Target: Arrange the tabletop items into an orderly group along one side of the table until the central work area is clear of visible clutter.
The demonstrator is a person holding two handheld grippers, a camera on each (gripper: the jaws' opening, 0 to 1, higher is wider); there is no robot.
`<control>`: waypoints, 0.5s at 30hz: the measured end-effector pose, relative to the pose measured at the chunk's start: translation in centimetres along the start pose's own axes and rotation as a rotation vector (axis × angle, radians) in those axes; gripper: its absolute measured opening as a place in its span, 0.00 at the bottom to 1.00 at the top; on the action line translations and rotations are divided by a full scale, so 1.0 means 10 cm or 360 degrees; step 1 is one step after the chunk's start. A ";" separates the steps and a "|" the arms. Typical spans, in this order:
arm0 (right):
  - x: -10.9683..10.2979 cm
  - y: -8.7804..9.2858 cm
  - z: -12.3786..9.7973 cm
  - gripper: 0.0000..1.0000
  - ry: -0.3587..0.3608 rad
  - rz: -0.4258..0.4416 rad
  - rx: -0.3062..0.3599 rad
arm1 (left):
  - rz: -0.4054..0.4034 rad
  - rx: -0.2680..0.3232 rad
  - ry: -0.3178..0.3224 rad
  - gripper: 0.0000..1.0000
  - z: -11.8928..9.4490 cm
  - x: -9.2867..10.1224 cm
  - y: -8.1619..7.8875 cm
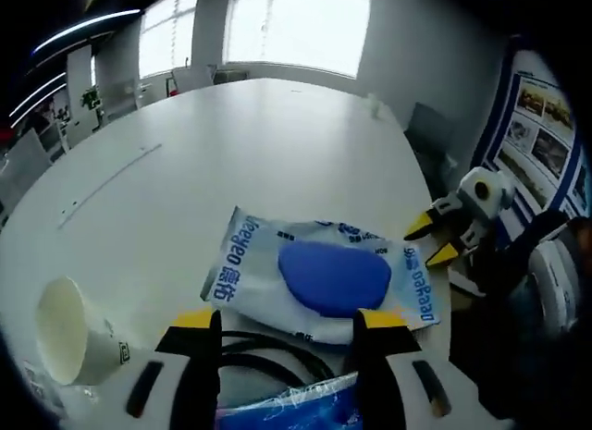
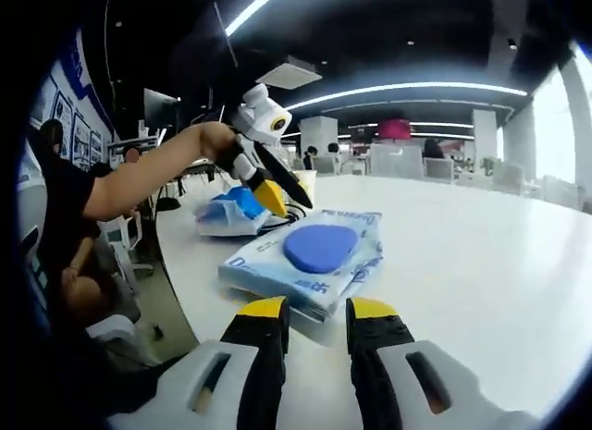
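Note:
A white and blue wipes packet [image 1: 324,277] with a blue oval lid lies flat near the round white table's [image 1: 231,153] edge. My left gripper [image 1: 288,319] is open, with its jaws wide apart just short of the packet. Between them lie a black cable [image 1: 268,351] and a smaller blue plastic packet [image 1: 296,407]. A paper cup [image 1: 65,333] lies on its side to the left. My right gripper [image 2: 316,310] is open and empty, pointing at the wipes packet [image 2: 314,254] from the table's edge. Beyond it, a hand holds the left gripper [image 2: 268,185] over the blue packet [image 2: 231,213].
The table edge [image 2: 185,291] runs close by the packet, with chairs [image 2: 120,245] and a seated person beyond it. Windows [image 1: 296,28] and more tables stand at the far side. The right gripper [image 1: 439,238] hovers by the packet's right end.

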State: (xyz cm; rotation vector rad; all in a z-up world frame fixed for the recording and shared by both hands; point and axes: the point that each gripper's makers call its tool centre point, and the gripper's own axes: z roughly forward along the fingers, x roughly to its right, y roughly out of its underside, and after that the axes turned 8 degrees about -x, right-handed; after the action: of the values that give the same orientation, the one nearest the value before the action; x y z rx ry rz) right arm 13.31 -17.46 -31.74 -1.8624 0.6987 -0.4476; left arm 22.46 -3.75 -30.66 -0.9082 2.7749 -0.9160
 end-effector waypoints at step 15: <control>-0.05 0.02 0.00 0.13 -0.0065 -0.0024 -0.0033 | -0.0067 -0.0087 0.0028 0.41 0.15 -0.05 0.03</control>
State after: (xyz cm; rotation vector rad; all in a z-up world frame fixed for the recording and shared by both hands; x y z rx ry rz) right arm 12.90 -17.23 -31.92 -1.8921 0.6648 -0.4124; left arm 23.07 -4.02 -32.13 -0.9751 2.8193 -0.8619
